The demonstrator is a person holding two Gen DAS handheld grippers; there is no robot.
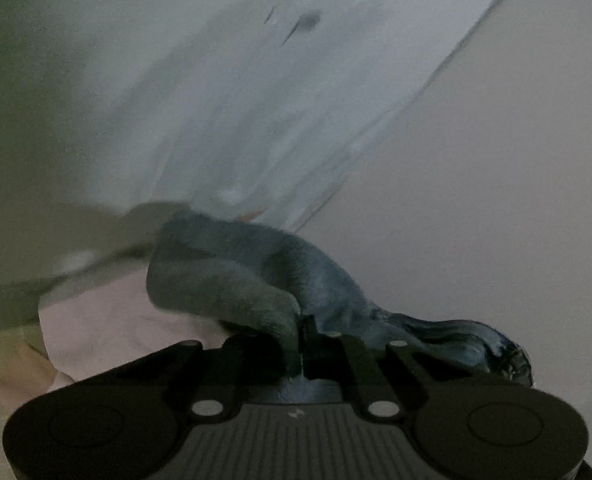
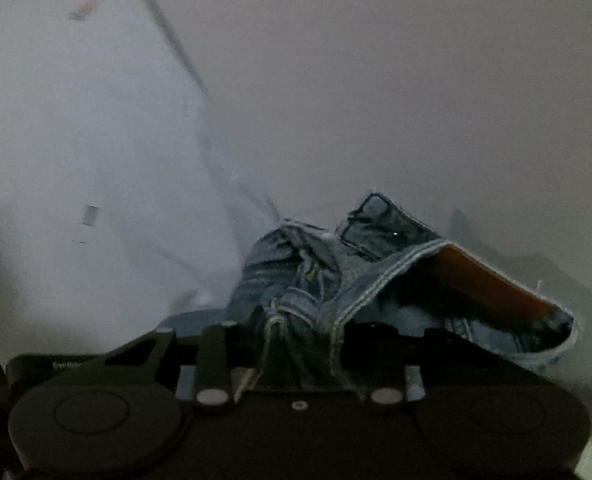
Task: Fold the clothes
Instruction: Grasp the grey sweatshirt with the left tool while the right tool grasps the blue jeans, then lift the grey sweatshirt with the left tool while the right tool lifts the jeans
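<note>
Grippers first: the left gripper (image 1: 301, 344) is squeezed tight on a soft blue-grey cloth (image 1: 224, 272), which bunches up just past its jaws and trails off to the right. The right gripper (image 2: 296, 344) is pinching a bunch of blue jeans (image 2: 296, 272) between its jaws, near the thick top band with the seams. A bit to the right of it, a brown patch (image 2: 491, 280) shows on a flap of the jeans. Whether both grippers hold the same clothing I cannot tell, because each camera sees only its own side. Past the left gripper, on the near left, lies a pale pink cloth (image 1: 96, 320). Farther off is a white sheet (image 1: 256, 100), and beyond that a plain wall (image 2: 375, 80). No neat fold shows yet. I think the folding has only begun: the clothes are picked up and crumpled, and the spreading flat and folding over are left to do.
</note>
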